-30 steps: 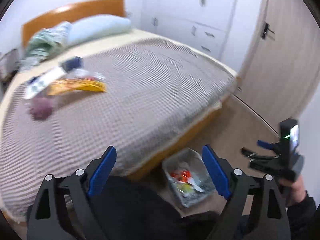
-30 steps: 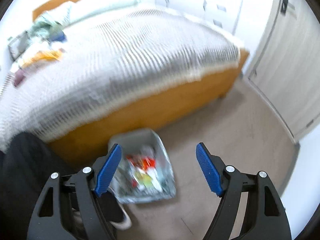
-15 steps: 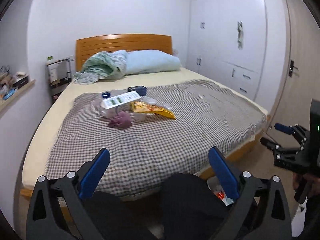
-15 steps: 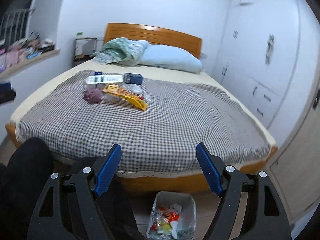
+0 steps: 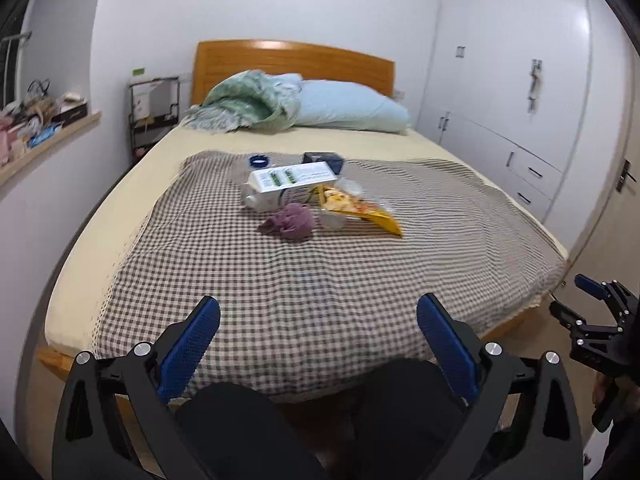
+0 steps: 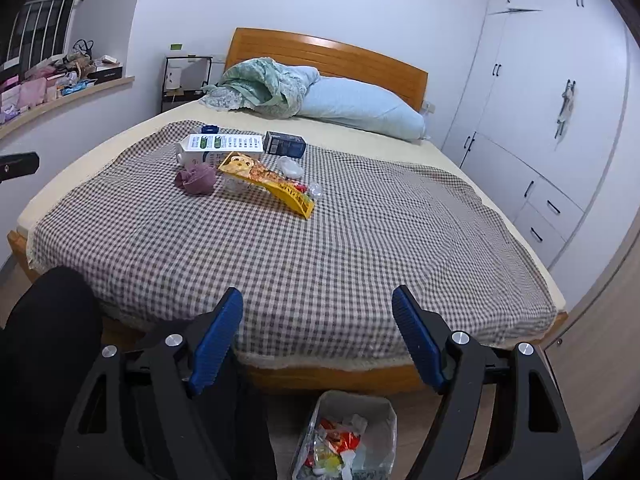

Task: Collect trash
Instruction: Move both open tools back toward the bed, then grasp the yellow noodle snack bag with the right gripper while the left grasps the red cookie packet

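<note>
While both grippers gape empty, trash [image 5: 320,200] litters the bed [image 5: 320,288].

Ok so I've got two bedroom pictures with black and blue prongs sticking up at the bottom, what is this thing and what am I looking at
Those prongs are hand-held claws, one in each of a person's hands, each with a camera looking along its fingers. One picture is from the left claw, the other from the right claw. Both stand open and hold nothing.

On the checked blanket lies trash: a white carton, a yellow snack bag, a crumpled purple wad, a dark box, a blue cap and some clear plastic wrappers.

On the floor at the foot of the bed sits a trash bin, already partly filled.
</note>
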Demonstrator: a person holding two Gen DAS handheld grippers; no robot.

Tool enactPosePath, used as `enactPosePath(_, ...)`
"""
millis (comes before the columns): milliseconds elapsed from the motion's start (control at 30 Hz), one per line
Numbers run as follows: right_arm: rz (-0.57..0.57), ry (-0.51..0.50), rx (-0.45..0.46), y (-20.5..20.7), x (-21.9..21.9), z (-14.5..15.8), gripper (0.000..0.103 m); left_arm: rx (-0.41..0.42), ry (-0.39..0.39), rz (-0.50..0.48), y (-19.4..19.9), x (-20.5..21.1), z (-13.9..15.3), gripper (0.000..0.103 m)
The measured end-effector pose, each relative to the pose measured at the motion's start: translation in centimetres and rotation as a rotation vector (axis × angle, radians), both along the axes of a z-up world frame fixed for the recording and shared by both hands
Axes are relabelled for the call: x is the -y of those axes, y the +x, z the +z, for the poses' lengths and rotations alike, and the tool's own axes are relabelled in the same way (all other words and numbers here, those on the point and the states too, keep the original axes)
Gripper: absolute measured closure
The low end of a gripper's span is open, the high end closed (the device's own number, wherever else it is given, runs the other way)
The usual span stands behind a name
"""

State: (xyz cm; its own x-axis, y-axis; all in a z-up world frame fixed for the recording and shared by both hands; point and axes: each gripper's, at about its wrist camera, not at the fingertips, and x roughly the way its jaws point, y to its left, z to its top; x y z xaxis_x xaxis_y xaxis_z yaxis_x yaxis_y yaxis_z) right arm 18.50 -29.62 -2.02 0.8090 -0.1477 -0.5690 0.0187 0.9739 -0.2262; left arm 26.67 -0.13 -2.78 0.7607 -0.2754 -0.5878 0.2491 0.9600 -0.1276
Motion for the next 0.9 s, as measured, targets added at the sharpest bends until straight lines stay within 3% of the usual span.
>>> enactPosePath(167, 0.008, 0.007, -0.003, 4.7, -0.3, 0.0, 0.029, -0.061, 0.035, 0.026, 4.9, -0.2, -1.8, 0.007)
enactPosePath(367, 0.01, 0.016, -0.064, 10.4, 0.2, -2.0, 0.029, -0.162, 0.055, 0.038, 10.8, 0.2, -4.1, 0.007)
enactPosePath(600, 0.068, -0.064, -0.157, 21.1, -1.1, -7.3, 0.029, -0.219, 0.067, 0.059, 16.1, -0.3, -6.3, 0.007)
enactPosePath(733, 0.102, -0.025, -0.224, 28.7, -1.9, -10.5, 0.029, -0.257, 0.087, 0.082, 19.1, -0.6, -8.1, 0.007)
enactPosePath(800, 0.128, -0.091, -0.237, 32.1, -3.2, -12.1, 0.029, -0.261, 0.094, 0.081, 20.1, -0.3, -8.7, 0.007)
enactPosePath(900, 0.182, -0.285, -0.229, 35.8, -5.3, -14.6, 0.031, -0.268, 0.12, 0.071, 21.5, 0.7, -9.5, 0.007)
